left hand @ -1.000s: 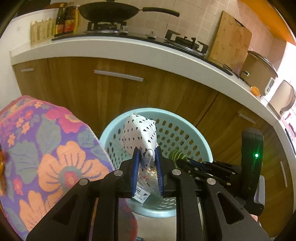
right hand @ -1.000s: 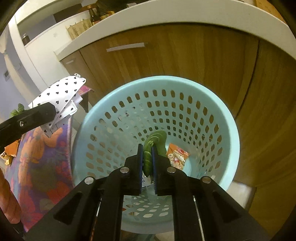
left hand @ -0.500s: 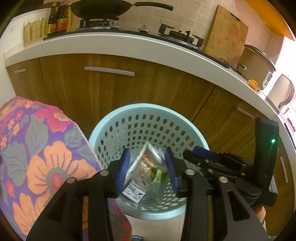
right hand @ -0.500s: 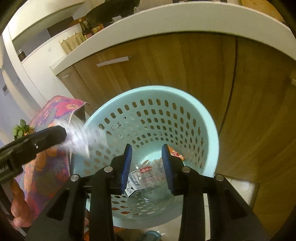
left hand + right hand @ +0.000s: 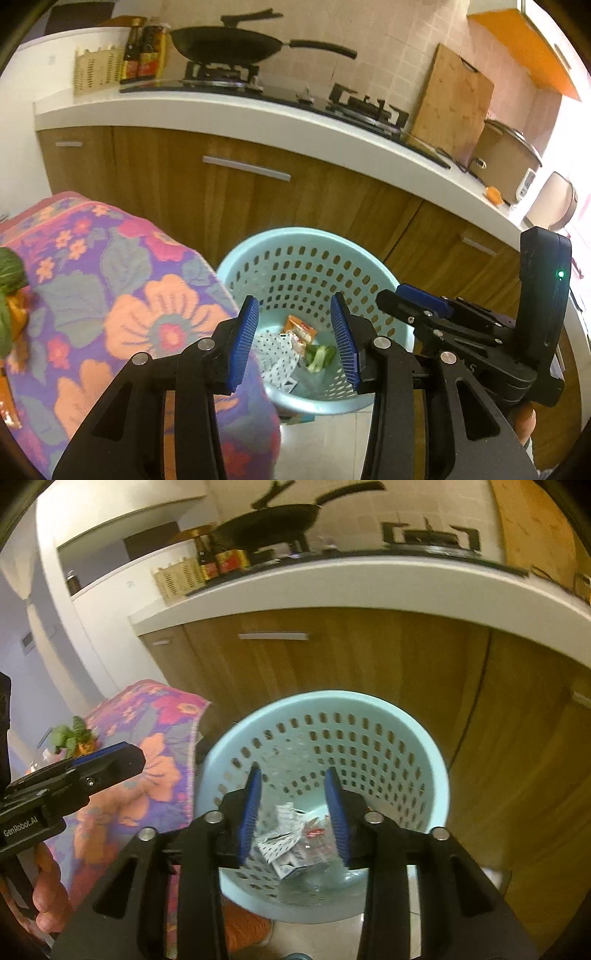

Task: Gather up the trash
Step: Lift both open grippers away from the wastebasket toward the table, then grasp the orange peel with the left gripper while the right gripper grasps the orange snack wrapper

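Trash in the basket, both hand-held grippers empty

I see my left hand-held gripper (image 5: 293,334) and right hand-held gripper (image 5: 293,810) above the basket (image 5: 314,240), jaws apart; the right's are opening, nothing between either pair. Dotted paper (image 5: 279,349), orange wrapper (image 5: 301,326) and green scrap (image 5: 319,356) lie on the basket's bottom, beside the floral cloth (image 5: 110,295).

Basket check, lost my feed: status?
Left gripper open, empty; right gripper opening, empty. Trash lies in the basket. Nothing in the way.
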